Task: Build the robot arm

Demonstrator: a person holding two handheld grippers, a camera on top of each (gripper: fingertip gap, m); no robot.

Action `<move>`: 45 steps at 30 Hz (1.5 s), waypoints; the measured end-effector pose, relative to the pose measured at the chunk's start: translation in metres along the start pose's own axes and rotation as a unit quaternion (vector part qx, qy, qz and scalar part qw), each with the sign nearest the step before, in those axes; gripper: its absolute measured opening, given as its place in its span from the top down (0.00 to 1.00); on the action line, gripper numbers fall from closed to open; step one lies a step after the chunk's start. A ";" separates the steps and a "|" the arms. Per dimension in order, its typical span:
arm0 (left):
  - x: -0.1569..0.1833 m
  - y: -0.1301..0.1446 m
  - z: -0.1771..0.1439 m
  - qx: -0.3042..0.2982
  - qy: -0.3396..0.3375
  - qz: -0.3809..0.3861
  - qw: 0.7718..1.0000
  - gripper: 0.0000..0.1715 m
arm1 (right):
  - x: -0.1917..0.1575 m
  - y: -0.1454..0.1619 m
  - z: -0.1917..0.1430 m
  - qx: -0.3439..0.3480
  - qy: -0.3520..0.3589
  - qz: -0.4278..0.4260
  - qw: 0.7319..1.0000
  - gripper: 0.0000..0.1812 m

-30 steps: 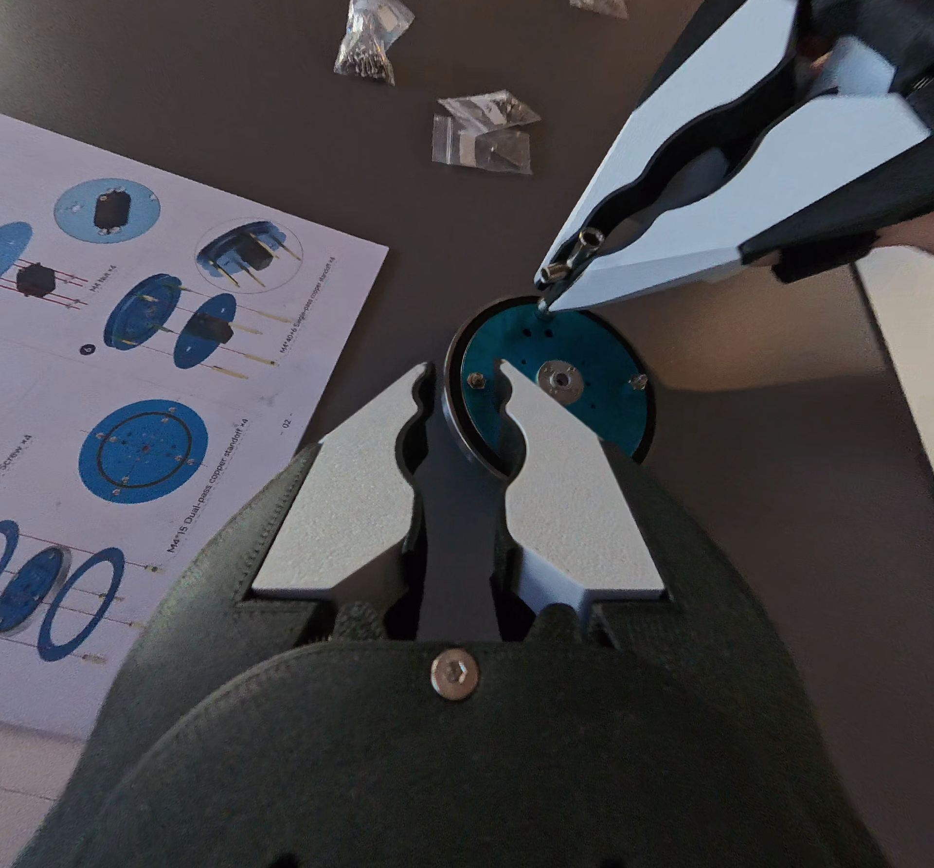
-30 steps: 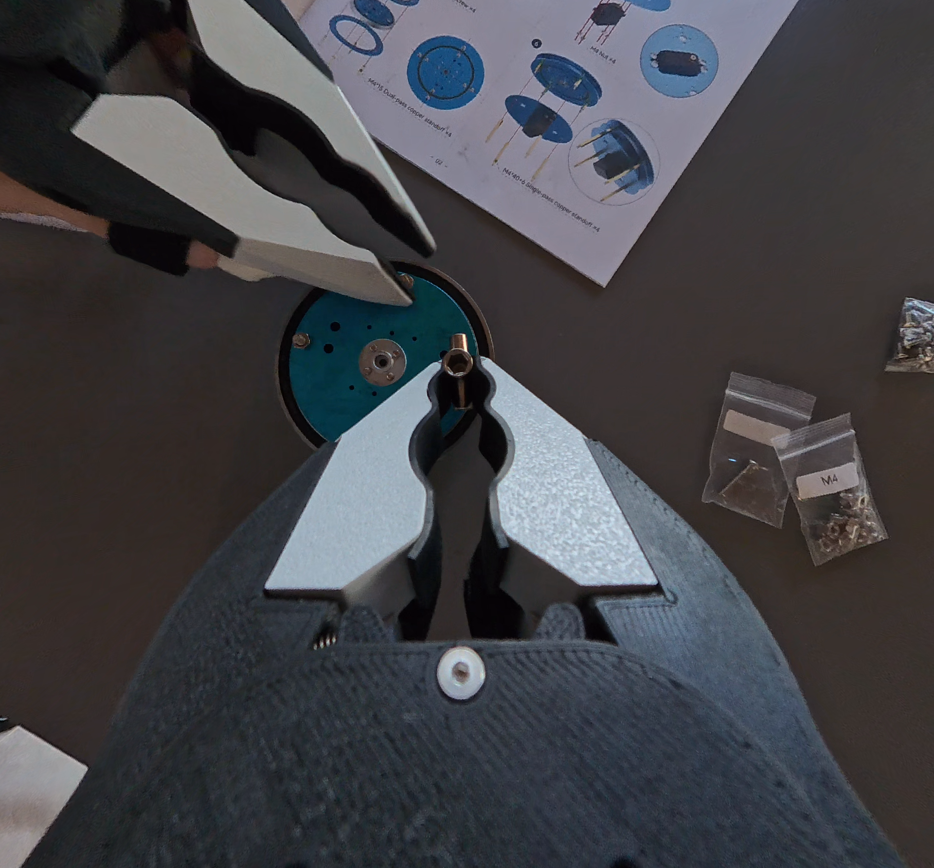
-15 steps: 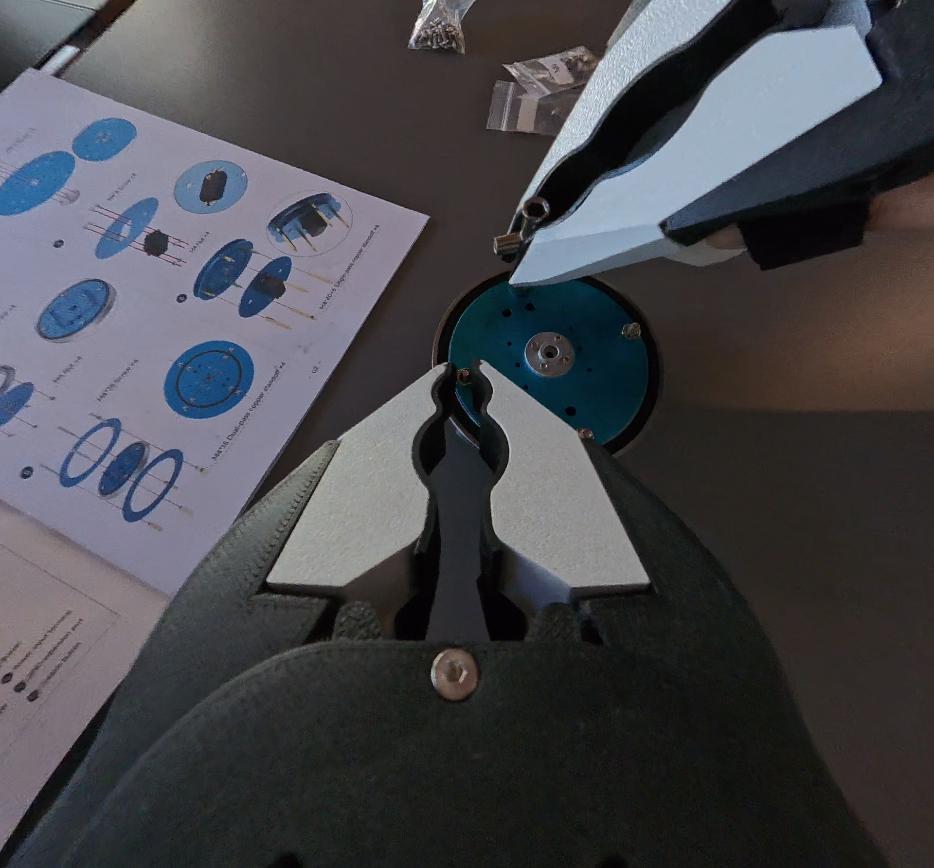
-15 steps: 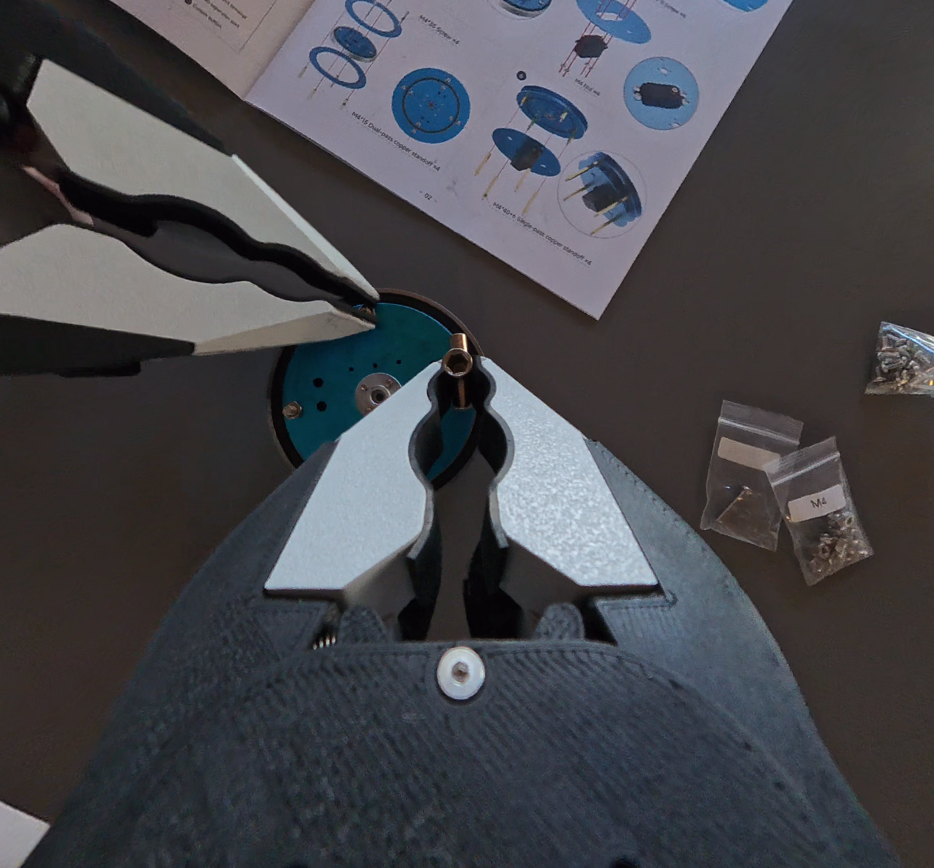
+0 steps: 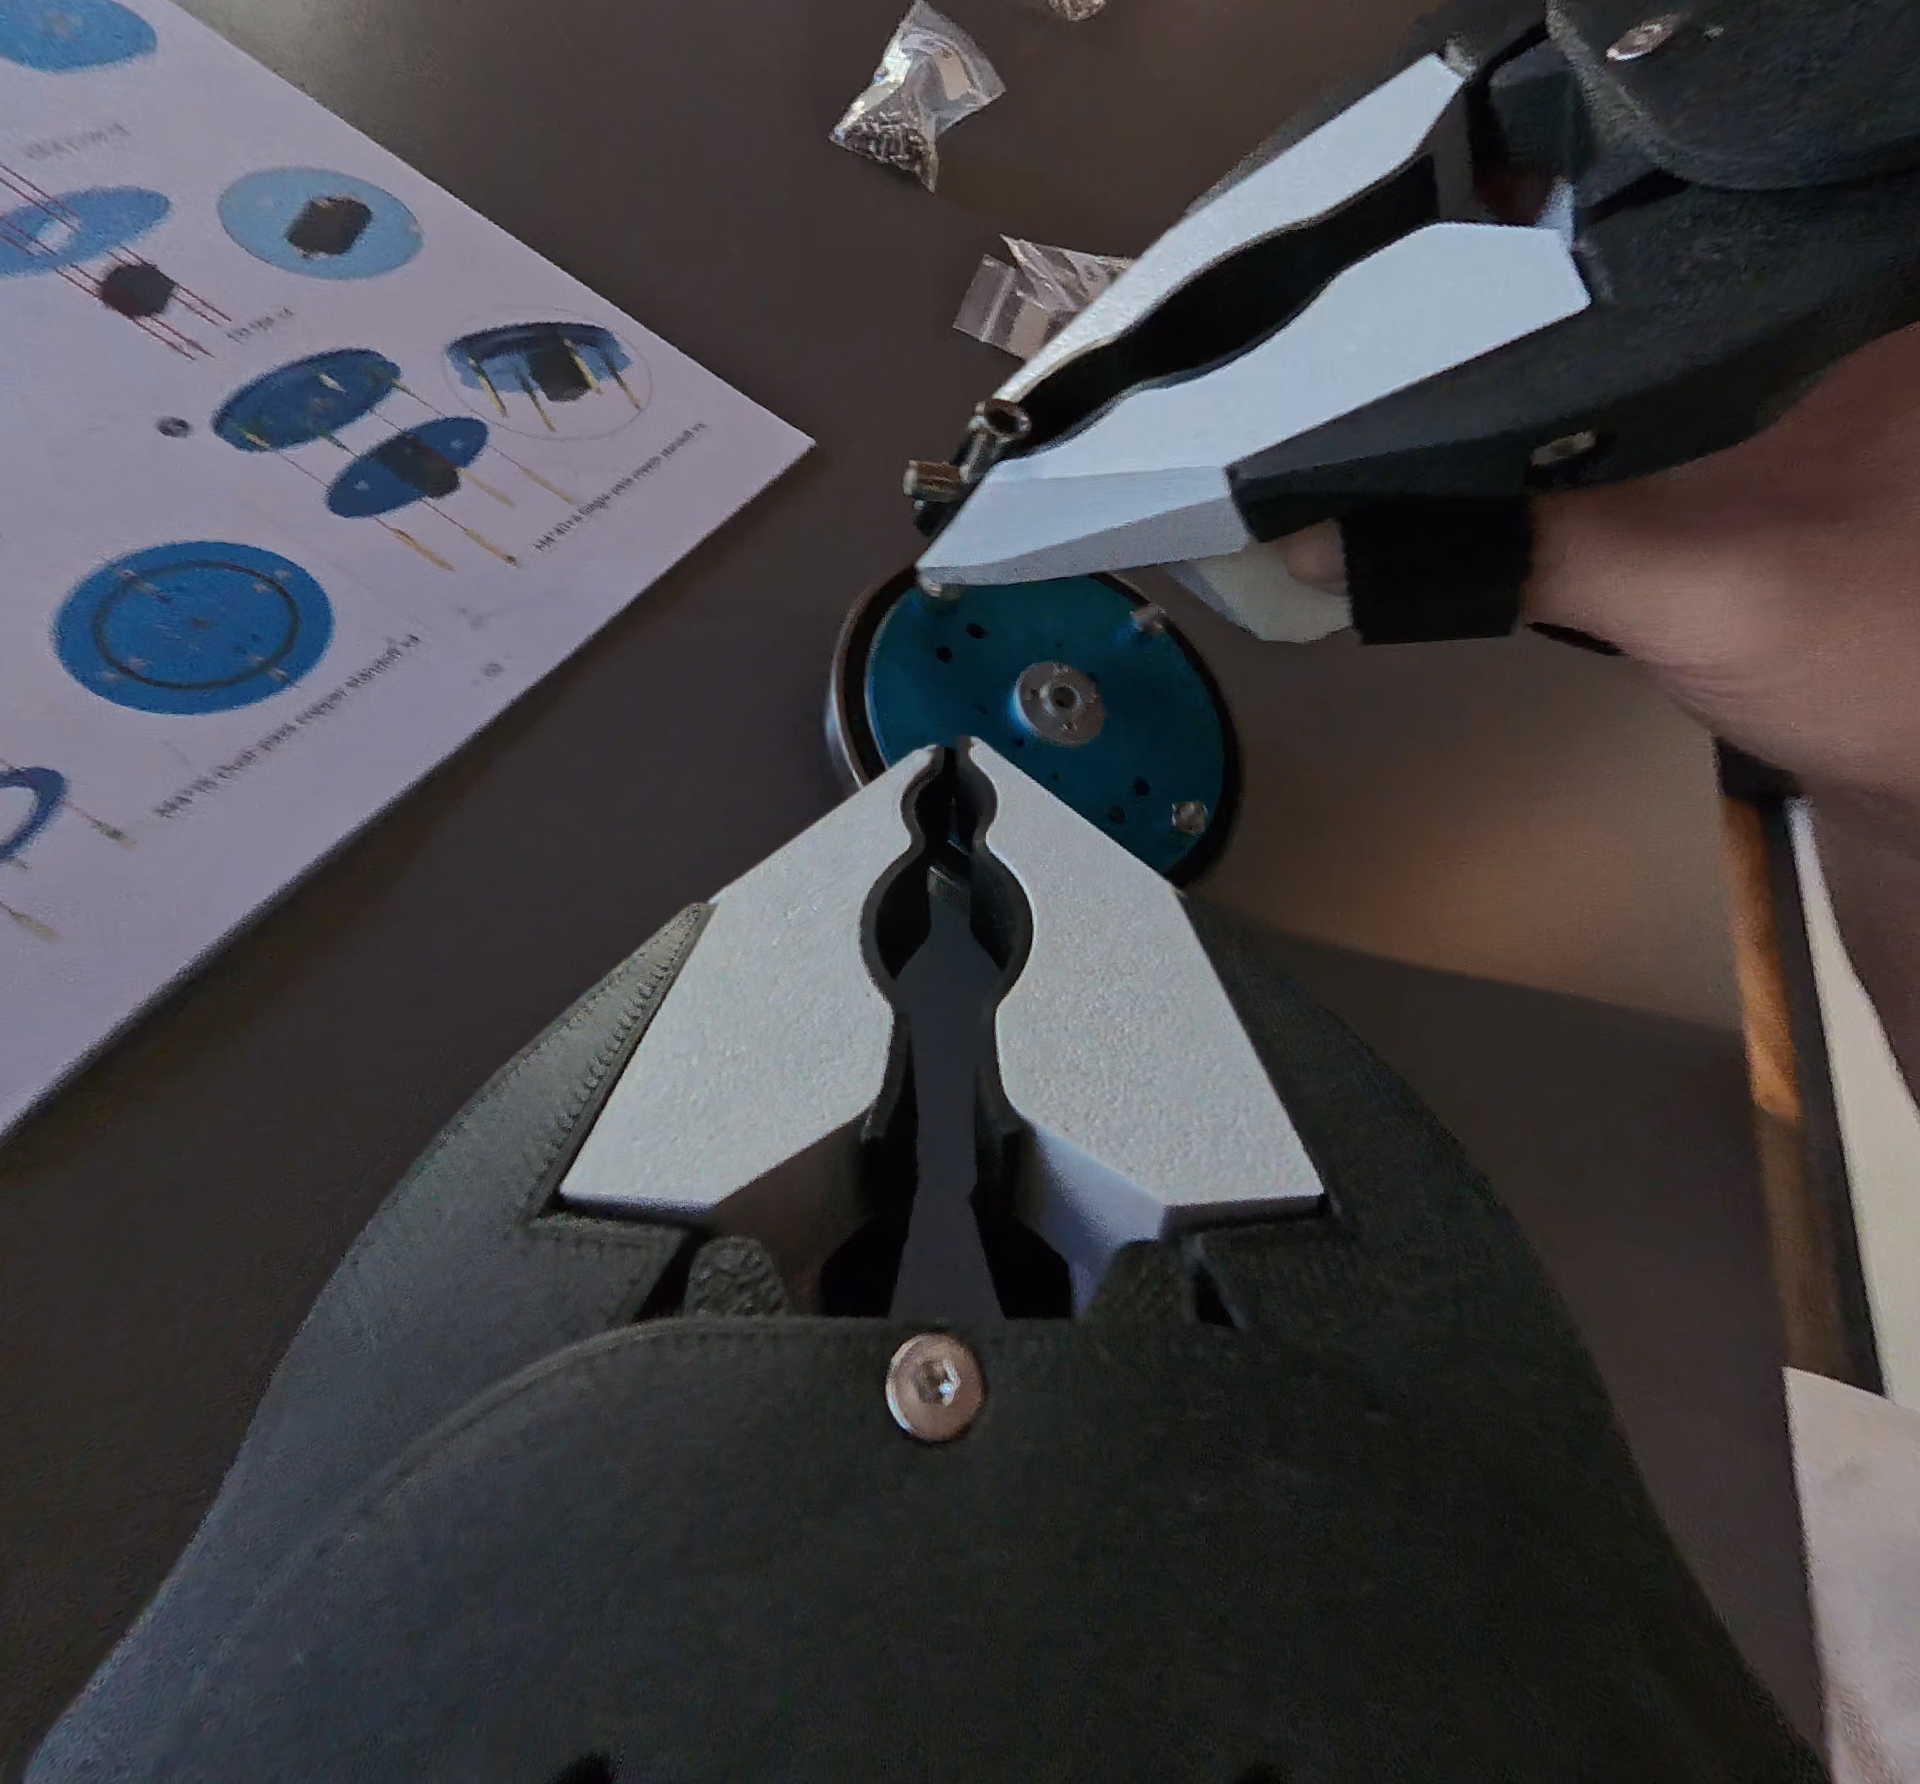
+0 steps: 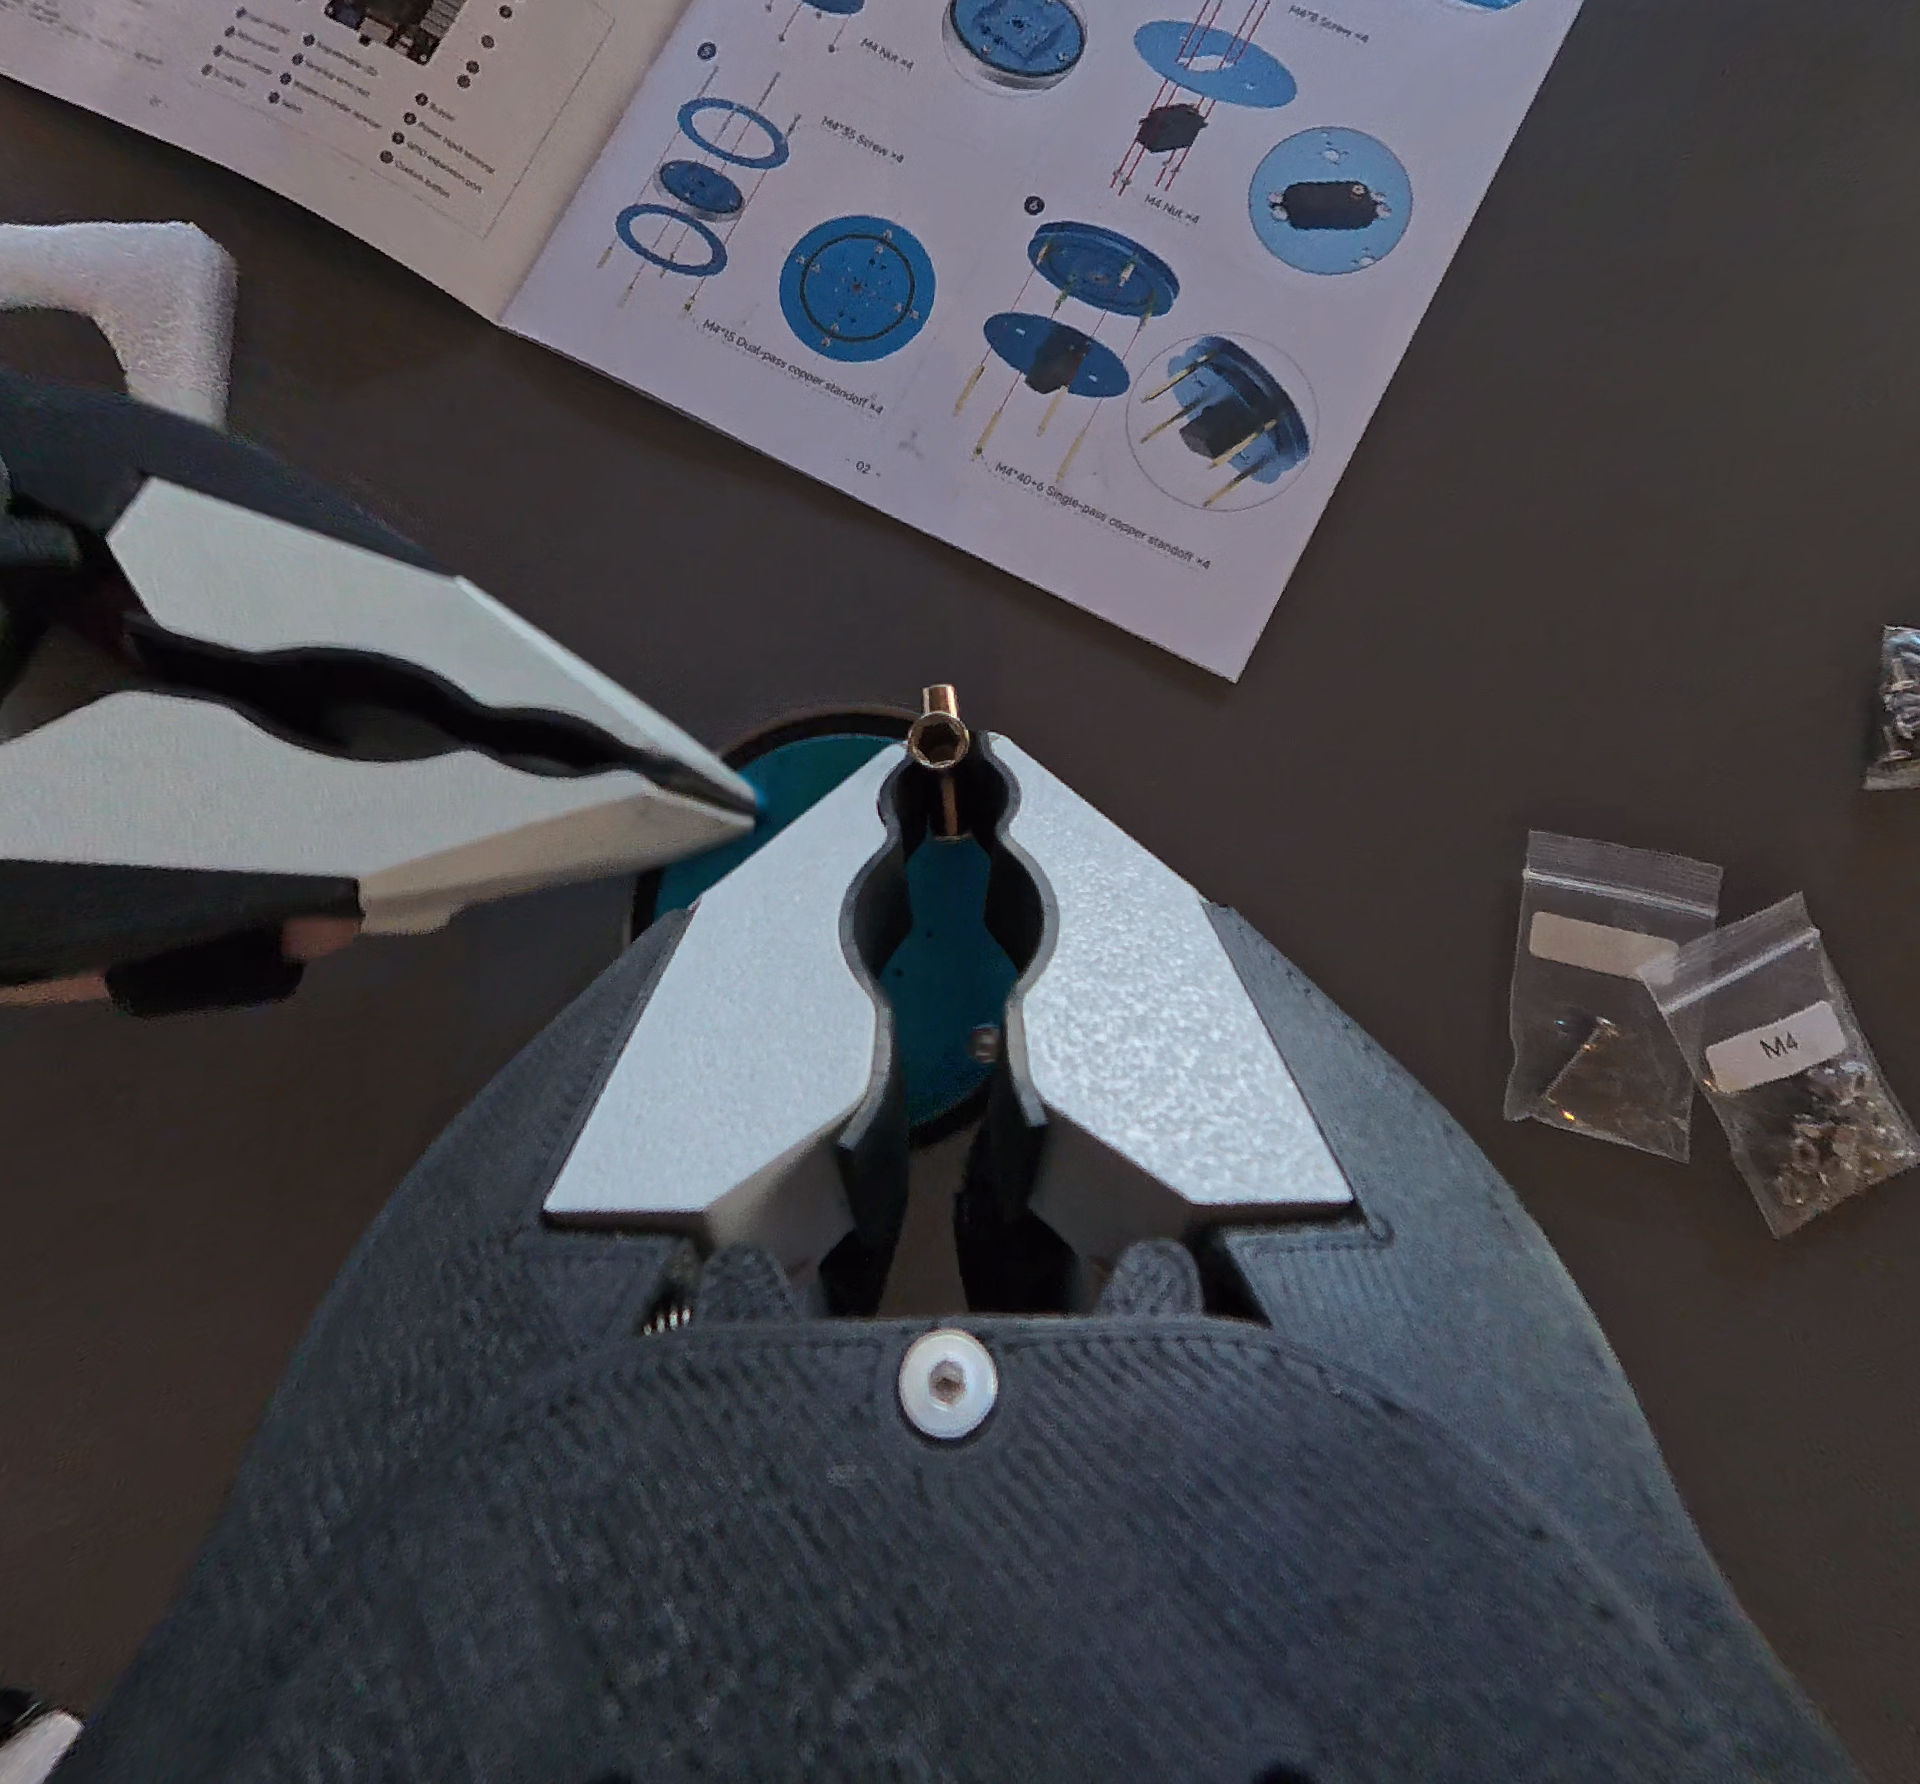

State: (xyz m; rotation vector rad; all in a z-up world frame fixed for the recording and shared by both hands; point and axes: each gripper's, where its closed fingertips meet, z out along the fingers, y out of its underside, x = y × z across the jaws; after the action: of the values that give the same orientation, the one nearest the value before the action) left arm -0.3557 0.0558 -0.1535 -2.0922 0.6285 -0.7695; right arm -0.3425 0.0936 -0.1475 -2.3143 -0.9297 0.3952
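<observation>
1. The right gripper [image 6: 943, 766], with grainy grey metal fingers on a ribbed black printed body, was nipped shut on a small brass standoff [image 6: 940, 755], hexagonal and hollow-ended, held at the fingertips above the far edge of the disc.
2. The left gripper [image 5: 952, 766] had its tips nearly together over the near rim of the blue disc [image 5: 1049, 695]; whether it pinched that rim could not be told.
3. The disc, matte blue and drilled, with a silver hub, lay flat on the dark table [image 5: 623, 124].
4. An open printed manual [image 6: 935, 176] with blue diagrams lay beyond; its writing is left unquoted.
5. Clear labelled plastic bags [image 6: 1704, 1028] of small hardware sat to the right.
</observation>
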 end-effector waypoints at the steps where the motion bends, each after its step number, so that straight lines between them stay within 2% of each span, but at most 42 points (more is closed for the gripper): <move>1: 0.005 0.001 0.001 -0.005 0.012 -0.007 1.000 1.00 | -0.001 0.000 0.000 0.000 -0.002 -0.001 1.000 0.96; 4: 0.005 0.001 -0.003 -0.011 0.035 0.013 0.999 1.00 | -0.001 -0.001 0.001 0.001 -0.002 -0.015 1.000 0.96; 8: 0.009 -0.003 -0.014 0.005 0.080 0.111 0.991 0.89 | -0.004 0.001 -0.001 -0.001 -0.017 -0.023 1.000 0.96; 11: 0.015 0.001 -0.016 -0.001 0.089 0.239 0.967 0.92 | -0.006 0.002 -0.001 -0.005 -0.026 -0.028 0.999 0.96; 14: 0.016 0.015 -0.012 -0.057 0.101 0.266 0.957 0.93 | -0.006 0.002 -0.001 -0.009 -0.028 -0.035 0.999 0.96; 16: 0.015 0.013 -0.012 -0.053 0.094 0.283 0.953 1.00 | -0.008 0.002 -0.001 -0.010 -0.036 -0.037 0.999 0.96; 25: 0.021 0.015 -0.010 -0.044 0.097 0.298 0.949 1.00 | -0.011 0.003 -0.001 -0.015 -0.057 -0.052 0.997 0.96; 37: 0.053 0.013 0.012 -0.041 0.096 0.317 0.942 1.00 | -0.023 0.008 -0.005 -0.023 -0.079 -0.064 0.995 0.96; 39: 0.055 0.008 -0.001 -0.028 0.102 0.314 0.944 1.00 | -0.031 0.011 -0.007 -0.024 -0.104 -0.062 0.992 0.96; 42: 0.051 -0.012 -0.043 0.034 0.130 0.272 0.953 1.00 | -0.049 0.018 -0.011 -0.025 -0.150 -0.077 0.985 0.96; 45: 0.020 -0.030 -0.068 0.062 0.102 0.239 0.964 0.99 | -0.061 0.025 -0.016 -0.029 -0.162 -0.112 0.980 0.96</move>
State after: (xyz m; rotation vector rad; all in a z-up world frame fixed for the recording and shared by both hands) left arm -0.3847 0.0249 -0.0895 -1.6605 1.1182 -0.7228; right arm -0.3651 0.0294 -0.1478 -2.2021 -1.3612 0.6680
